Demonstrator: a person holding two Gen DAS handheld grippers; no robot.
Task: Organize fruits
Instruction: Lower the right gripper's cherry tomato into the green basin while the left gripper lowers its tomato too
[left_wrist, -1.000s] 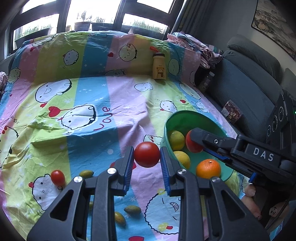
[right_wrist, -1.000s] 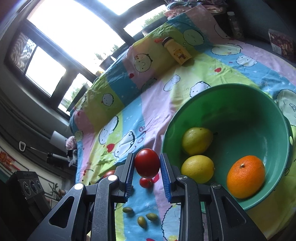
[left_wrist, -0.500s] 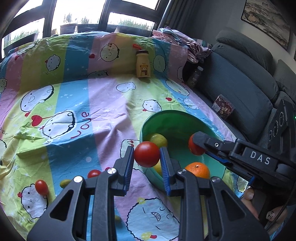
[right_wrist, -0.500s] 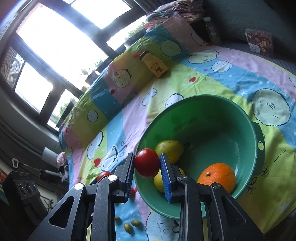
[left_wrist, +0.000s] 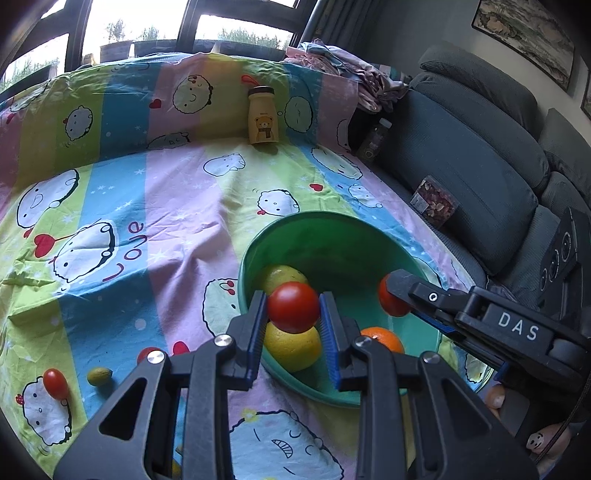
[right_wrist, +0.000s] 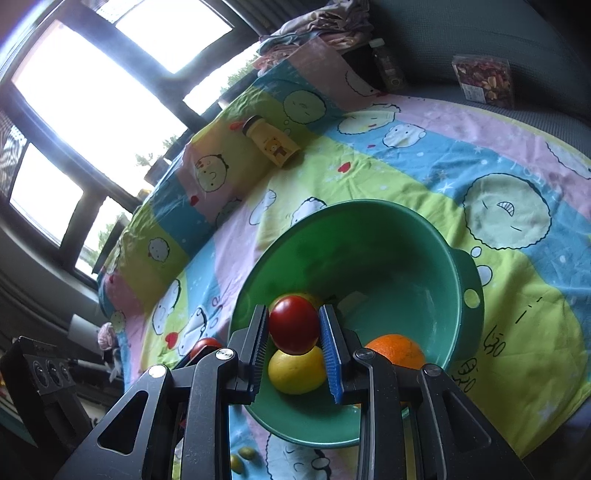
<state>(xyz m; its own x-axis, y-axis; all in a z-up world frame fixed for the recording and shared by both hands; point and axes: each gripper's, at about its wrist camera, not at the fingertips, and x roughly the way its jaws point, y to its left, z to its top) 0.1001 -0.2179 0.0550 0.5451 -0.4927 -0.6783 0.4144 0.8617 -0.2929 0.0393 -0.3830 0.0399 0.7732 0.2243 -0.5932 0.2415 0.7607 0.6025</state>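
My left gripper (left_wrist: 293, 308) is shut on a red tomato (left_wrist: 293, 306) and holds it above the near rim of a green bowl (left_wrist: 332, 229). My right gripper (right_wrist: 293, 326) is shut on another red tomato (right_wrist: 293, 325) over the same bowl (right_wrist: 369, 229); that gripper and its tomato (left_wrist: 389, 301) also show at the right of the left wrist view. In the bowl lie two yellow lemons (left_wrist: 291, 345) (left_wrist: 280, 275) and an orange (left_wrist: 384, 338). The lemon (right_wrist: 297, 371) and orange (right_wrist: 397, 349) also show in the right wrist view.
The bowl sits on a colourful cartoon sheet (left_wrist: 147, 206). A small tomato (left_wrist: 55, 382), another tomato (left_wrist: 147, 354) and a green olive-like fruit (left_wrist: 99, 376) lie on the sheet to the left. A yellow bear bottle (left_wrist: 262, 116) stands at the back. A grey sofa (left_wrist: 480, 155) lies right.
Both grippers have moved with their tomatoes toward and over the green bowl. The bowl now sits directly beneath both held tomatoes.
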